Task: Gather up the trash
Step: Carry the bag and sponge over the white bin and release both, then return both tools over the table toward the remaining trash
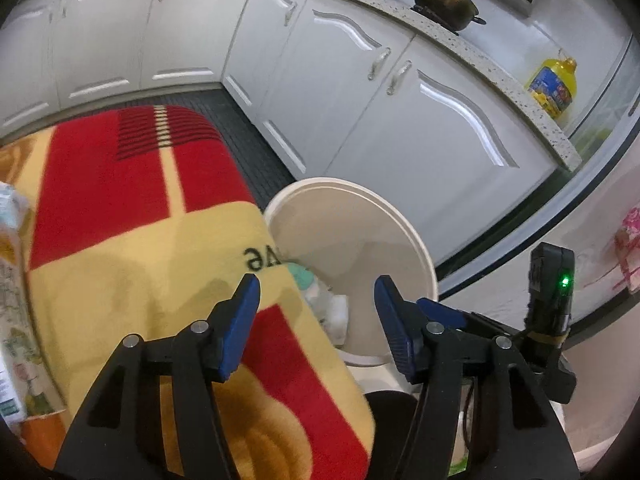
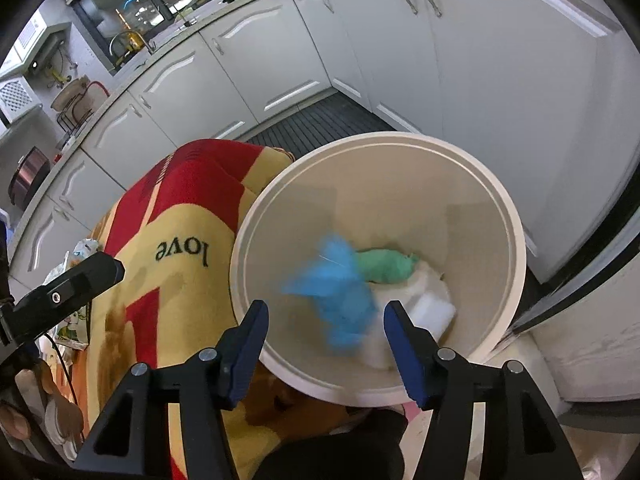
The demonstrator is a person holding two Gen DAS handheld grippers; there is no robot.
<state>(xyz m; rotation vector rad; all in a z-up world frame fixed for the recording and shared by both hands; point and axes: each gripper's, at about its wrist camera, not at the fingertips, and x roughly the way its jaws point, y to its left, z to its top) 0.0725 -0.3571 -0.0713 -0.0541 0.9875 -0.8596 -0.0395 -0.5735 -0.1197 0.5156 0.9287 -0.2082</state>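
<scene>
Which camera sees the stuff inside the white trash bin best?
The right wrist view: it looks straight down into the white trash bin, showing blue trash, green trash and white pieces. The left wrist view catches only a corner of them behind the blanket.

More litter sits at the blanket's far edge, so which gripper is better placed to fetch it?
Probably left: the left gripper, open and empty, hangs over the blanket near that litter; the right gripper is over the bin.

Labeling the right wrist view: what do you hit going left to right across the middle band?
Left gripper's black body → red-and-yellow blanket → blurred blue trash piece → green trash piece → white bin rim → white cabinet doors.
</scene>
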